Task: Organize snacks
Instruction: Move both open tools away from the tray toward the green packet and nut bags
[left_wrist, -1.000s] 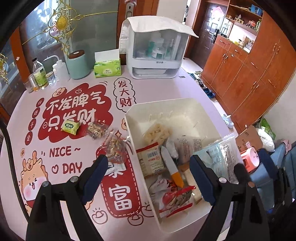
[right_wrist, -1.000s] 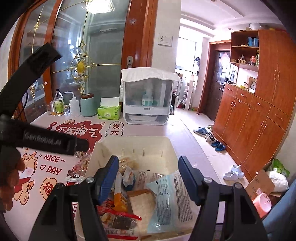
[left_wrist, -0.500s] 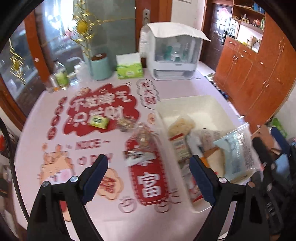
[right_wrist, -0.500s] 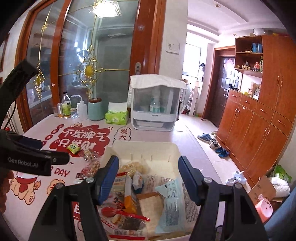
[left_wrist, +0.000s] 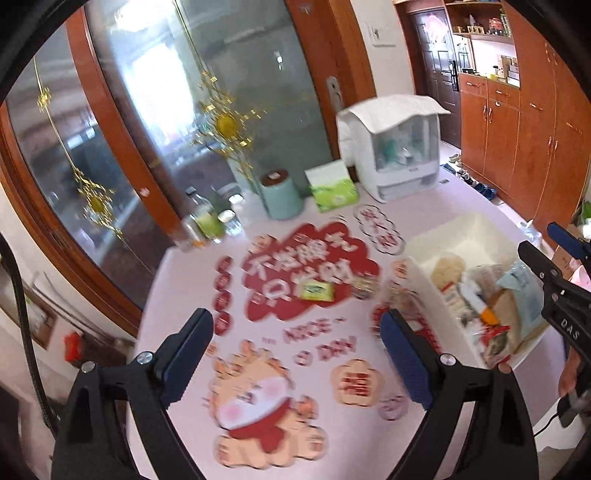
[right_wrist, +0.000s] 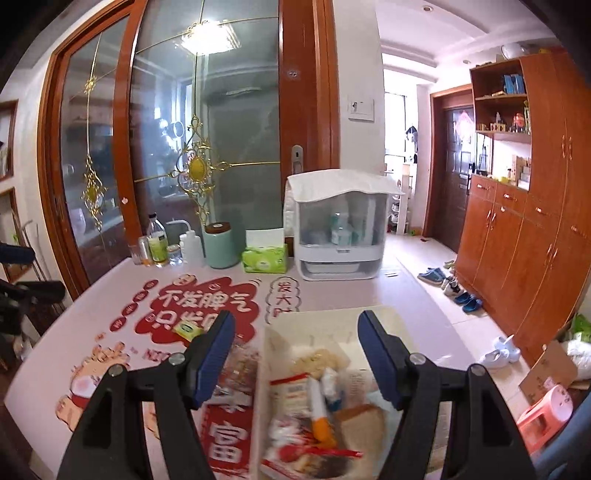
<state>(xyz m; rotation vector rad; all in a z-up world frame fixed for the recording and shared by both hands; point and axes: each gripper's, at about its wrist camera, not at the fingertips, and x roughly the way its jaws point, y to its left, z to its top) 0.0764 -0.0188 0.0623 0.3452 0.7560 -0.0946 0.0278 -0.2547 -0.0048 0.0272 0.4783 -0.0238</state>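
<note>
A white bin (left_wrist: 417, 280) (right_wrist: 317, 317) holds several snack packets. A small green packet (left_wrist: 317, 290) (right_wrist: 189, 327) and a clear nut packet (left_wrist: 364, 286) lie loose on the pink printed table mat (left_wrist: 258, 332). Another clear packet (right_wrist: 240, 360) lies beside the bin's left wall. My left gripper (left_wrist: 295, 350) is open and empty, above the mat left of the bin. My right gripper (right_wrist: 295, 354) is open and empty, above the bin's near end; it also shows at the right edge of the left wrist view (left_wrist: 554, 266).
At the table's far edge stand a white covered organiser (right_wrist: 338, 229), a green tissue box (right_wrist: 264, 256), a mint canister (right_wrist: 221, 245) and several bottles (right_wrist: 157, 243). Glass sliding doors lie behind. Wooden cabinets (right_wrist: 535, 229) and shoes stand to the right.
My left gripper has swung left, away from the bin and out over the mat. My right gripper has pulled back and up. Both stay open and empty.
</note>
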